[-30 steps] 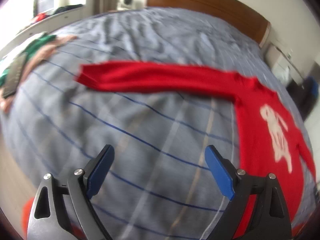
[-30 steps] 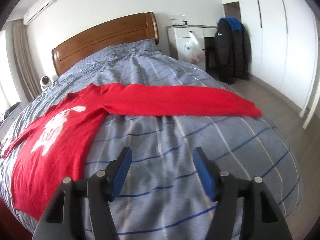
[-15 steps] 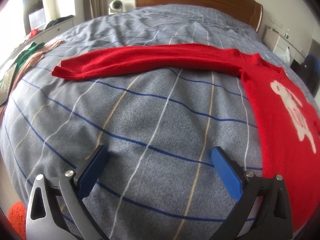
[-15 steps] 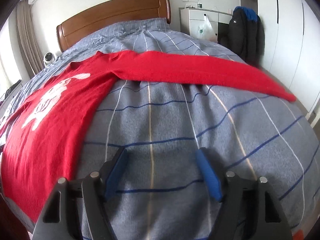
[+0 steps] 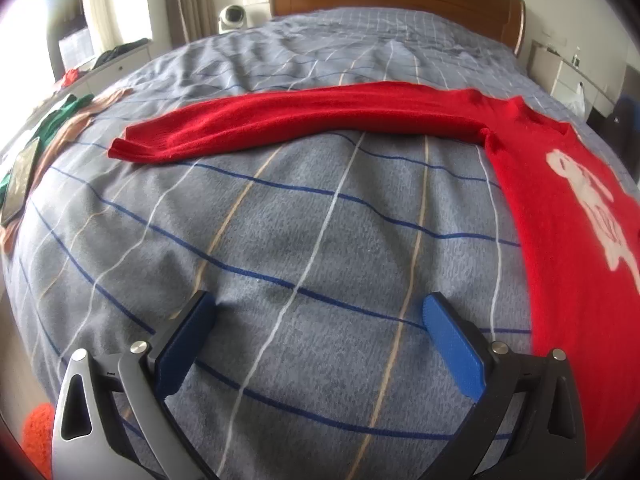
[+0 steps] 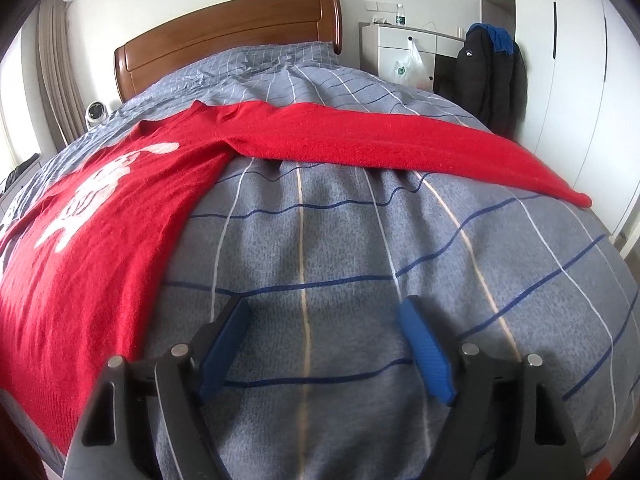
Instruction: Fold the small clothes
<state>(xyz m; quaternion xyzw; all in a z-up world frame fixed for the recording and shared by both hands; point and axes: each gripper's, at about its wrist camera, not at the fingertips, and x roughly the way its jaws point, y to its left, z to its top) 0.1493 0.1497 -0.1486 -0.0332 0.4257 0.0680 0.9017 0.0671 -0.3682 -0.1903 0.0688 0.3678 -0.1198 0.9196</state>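
A red sweater (image 5: 560, 208) with a white print lies flat on the bed, both sleeves spread out sideways. In the left wrist view its sleeve (image 5: 280, 120) runs left across the cover, cuff at the far left. In the right wrist view the sweater body (image 6: 100, 216) is at left and the other sleeve (image 6: 400, 144) runs right. My left gripper (image 5: 320, 312) is open and empty, low over bare cover short of the sleeve. My right gripper (image 6: 324, 316) is open and empty, low over bare cover short of the other sleeve.
The bed has a grey striped cover (image 5: 320, 220) and a wooden headboard (image 6: 224, 36). Green and tan clothes (image 5: 68, 116) and a dark flat device (image 5: 20, 180) lie at the left edge. A white dresser (image 6: 404, 52) and dark jackets (image 6: 492, 72) stand right of the bed.
Both grippers have come down closer to the bed cover and forward toward the sleeves. Both stay open. The sweater has not moved.
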